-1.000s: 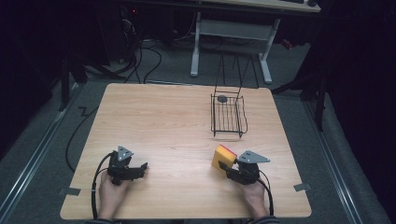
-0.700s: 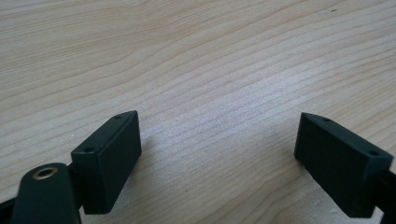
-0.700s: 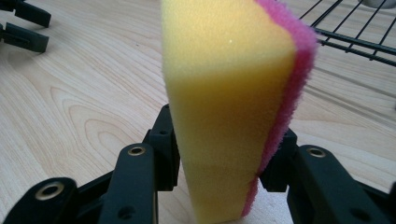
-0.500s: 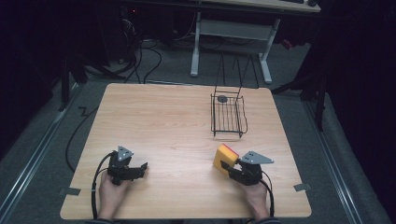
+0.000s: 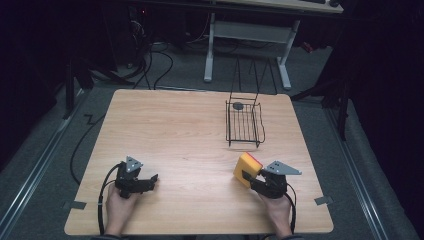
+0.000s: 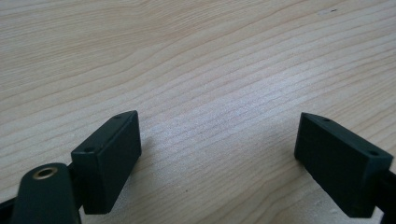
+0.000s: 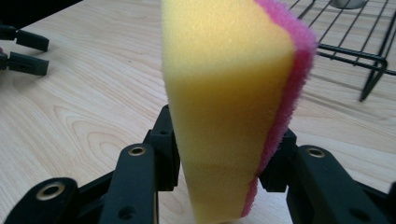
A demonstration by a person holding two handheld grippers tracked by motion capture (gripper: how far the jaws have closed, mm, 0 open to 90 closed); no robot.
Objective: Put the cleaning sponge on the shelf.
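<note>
A yellow sponge with a pink layer (image 5: 247, 167) stands on edge between the jaws of my right gripper (image 5: 248, 176), which is shut on it near the table's front right. In the right gripper view the sponge (image 7: 229, 93) rises tall, and both pads of the right gripper (image 7: 224, 158) press its lower sides. My left gripper (image 5: 153, 180) rests at the front left. Its jaws stand wide open over bare wood in the left gripper view (image 6: 219, 154), with nothing between them.
A black wire basket (image 5: 230, 125) stands at the back right of the wooden table (image 5: 170, 130), with a small dark round thing (image 5: 238, 105) at its far end. The basket's corner (image 7: 355, 51) lies beyond the sponge. The left gripper (image 7: 23, 51) shows far off.
My right gripper has shifted slightly to the right with the sponge in it. The left gripper has stayed put.
</note>
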